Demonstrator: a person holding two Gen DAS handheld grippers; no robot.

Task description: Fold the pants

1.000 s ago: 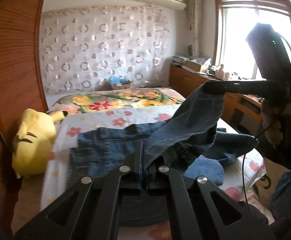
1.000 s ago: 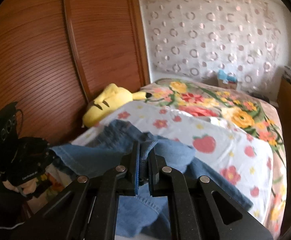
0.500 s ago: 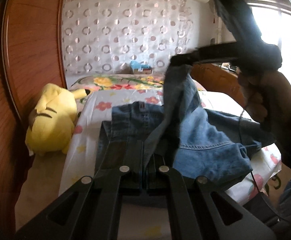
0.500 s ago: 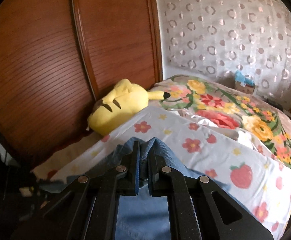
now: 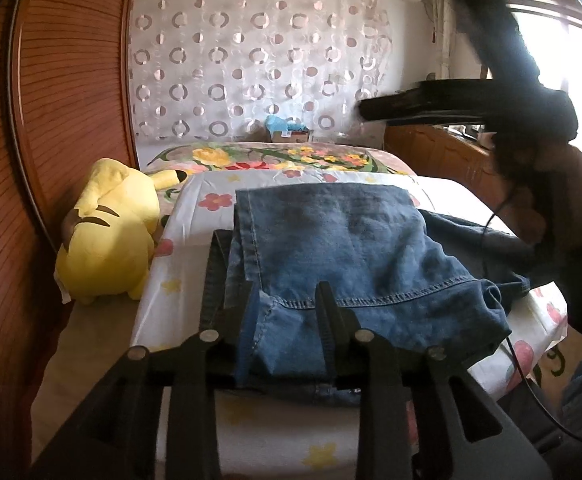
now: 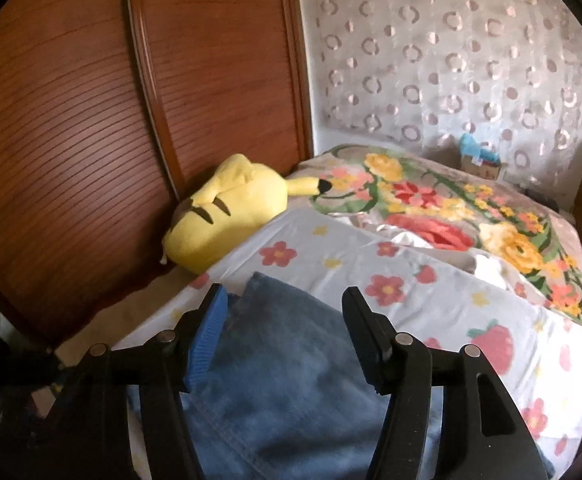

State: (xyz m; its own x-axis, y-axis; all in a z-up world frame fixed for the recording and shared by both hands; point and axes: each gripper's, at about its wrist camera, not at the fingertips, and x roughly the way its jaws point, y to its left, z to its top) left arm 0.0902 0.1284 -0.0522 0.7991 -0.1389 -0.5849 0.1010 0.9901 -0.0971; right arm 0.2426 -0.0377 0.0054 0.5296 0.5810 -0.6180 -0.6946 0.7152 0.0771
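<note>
The blue denim pants are seen lying on the bed, on its white flower-printed sheet, filling the centre and lower centre of the left wrist view. A folded leg panel has been laid over the rest of the garment; its stitched hem runs across the lower centre of the frame and its long axis runs away from the camera toward the upper centre.

The left hand-held gripper is found at the lower centre of that view. Its jaws have just been opening and stand a little apart. The hem corner lies between them, but the pads are not seen pressing on it, so the cloth is judged released.

The right hand-held gripper is seen in its own view at the lower centre. Its jaws have just been opening and stand well apart. The far corner of the folded denim lies below and between them, unclamped. In the left wrist view the same tool appears blurred at the upper right, carried by a hand above the right edge of the garment.

A yellow plush toy lies at the left of the bed, beside the brown slatted wardrobe door, apart from the denim.

The deciding relation is judged thus: the folded panel extends straight ahead of the left hand-held gripper, with the near hem directly at its jaws, while bunched, unflattened denim remains at the lower right of the left wrist view, nearer the right hand. The next fold is judged to turn on that long axis.
</note>
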